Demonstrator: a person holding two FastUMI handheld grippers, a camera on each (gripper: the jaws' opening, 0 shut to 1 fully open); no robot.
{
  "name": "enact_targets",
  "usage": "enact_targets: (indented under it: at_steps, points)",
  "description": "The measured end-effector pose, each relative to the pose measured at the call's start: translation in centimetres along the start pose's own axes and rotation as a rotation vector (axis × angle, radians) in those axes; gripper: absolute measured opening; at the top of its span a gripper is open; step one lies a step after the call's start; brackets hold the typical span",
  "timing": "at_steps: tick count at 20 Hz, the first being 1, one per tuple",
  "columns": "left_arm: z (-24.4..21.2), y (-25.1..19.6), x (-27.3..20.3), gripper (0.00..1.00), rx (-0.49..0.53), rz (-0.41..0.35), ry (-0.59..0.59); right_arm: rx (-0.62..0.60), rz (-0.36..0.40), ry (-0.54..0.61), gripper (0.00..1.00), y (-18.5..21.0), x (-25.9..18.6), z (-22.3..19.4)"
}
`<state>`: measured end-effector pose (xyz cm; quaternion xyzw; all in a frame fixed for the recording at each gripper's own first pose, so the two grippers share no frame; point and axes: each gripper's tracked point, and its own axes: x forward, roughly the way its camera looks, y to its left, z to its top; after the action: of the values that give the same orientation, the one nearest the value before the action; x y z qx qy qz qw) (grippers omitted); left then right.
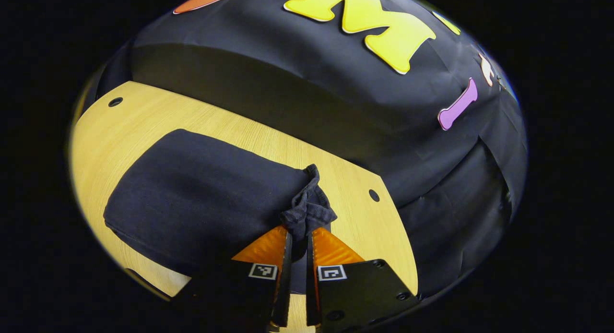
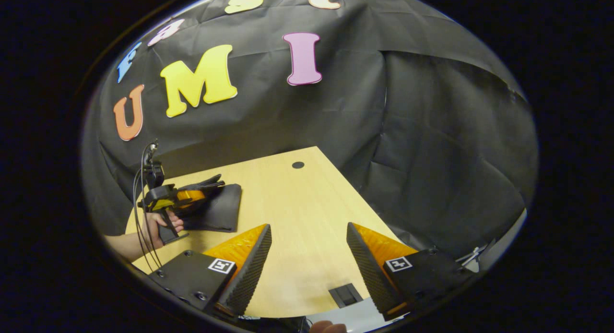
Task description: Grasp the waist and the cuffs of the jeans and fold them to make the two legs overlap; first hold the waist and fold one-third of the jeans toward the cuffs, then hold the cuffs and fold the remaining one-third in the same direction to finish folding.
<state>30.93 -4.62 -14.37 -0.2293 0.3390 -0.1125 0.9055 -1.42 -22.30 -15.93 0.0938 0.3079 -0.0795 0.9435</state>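
Dark navy jeans lie folded in a thick pad on the wooden table. My left gripper is shut on a bunched corner of the jeans, lifted a little off the pad's right end. In the right gripper view the same jeans lie far off at the left, with the left gripper and the hand holding it on them. My right gripper hangs open over bare table, with nothing between its fingers.
The table has round holes near its corners and a dark rectangular cutout at the near edge. Black cloth walls close in behind the table. Cables hang from the left gripper.
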Motion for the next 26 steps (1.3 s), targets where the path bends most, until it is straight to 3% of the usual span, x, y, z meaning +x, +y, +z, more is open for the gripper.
enact_targets:
  at_steps: [1,2,3,4,5,7,9,10,11,12,15,16,17,19,20,22,26]
  points:
    - [-0.2,0.2,0.1,0.32,-0.003,0.006,0.007,0.001,-0.002,0.002,0.98,0.0,0.1,-0.1]
    - [-0.5,0.3,0.3,0.18,-0.009,0.008,0.013,0.003,-0.002,0.004,0.98,-0.1,0.2,-0.1]
    - [-0.7,0.3,0.4,0.21,-0.016,0.010,0.020,0.003,-0.004,0.005,0.98,0.0,0.3,-0.1]
    - [-0.9,0.4,0.6,0.37,-0.020,0.014,0.027,0.003,-0.003,0.005,0.98,0.0,0.3,-0.1]
    - [-1.3,0.4,0.6,0.29,-0.021,0.017,0.035,0.003,-0.004,0.006,0.98,0.1,0.5,-0.2]
    - [-1.4,0.5,0.8,0.36,-0.011,0.025,0.037,0.003,-0.003,0.007,0.97,0.2,0.5,-0.1]
    - [-1.6,0.5,0.9,0.36,0.022,0.029,0.033,0.004,0.001,0.008,0.98,0.4,0.7,-0.1]
    - [-1.7,0.6,0.9,0.22,0.042,0.036,0.036,0.004,0.004,0.009,0.98,0.5,0.7,-0.2]
    - [-1.9,0.6,0.7,0.36,0.058,0.043,0.039,0.005,0.006,0.009,0.98,0.7,0.7,-0.2]
    - [-2.0,0.3,0.7,0.23,0.066,0.039,0.044,0.006,0.008,0.008,0.98,0.8,0.7,-0.1]
    - [-2.0,-1.2,0.3,0.63,0.076,0.013,0.045,0.009,0.013,0.000,0.98,1.1,0.6,0.0]
    - [-2.0,-1.4,0.3,0.76,0.086,0.016,0.046,0.011,0.014,-0.005,0.93,1.0,0.4,0.0]
    - [-2.3,-1.3,0.1,0.90,0.097,0.022,0.048,0.013,0.013,-0.009,0.98,1.1,0.4,0.1]
    - [-2.2,-1.4,-0.2,0.90,0.104,0.025,0.051,0.016,0.016,-0.017,0.93,1.2,0.0,0.2]
    - [-2.1,-1.6,-0.4,0.90,0.109,0.019,0.045,0.016,0.018,-0.021,0.98,1.4,-0.2,0.2]
    - [-1.6,-1.8,-1.6,0.90,0.128,0.018,0.031,0.000,0.027,-0.028,0.98,1.8,-0.3,0.2]
    - [2.2,-2.4,-5.6,0.90,0.220,0.030,-0.081,-0.012,0.077,-0.084,0.93,4.6,-0.5,2.2]
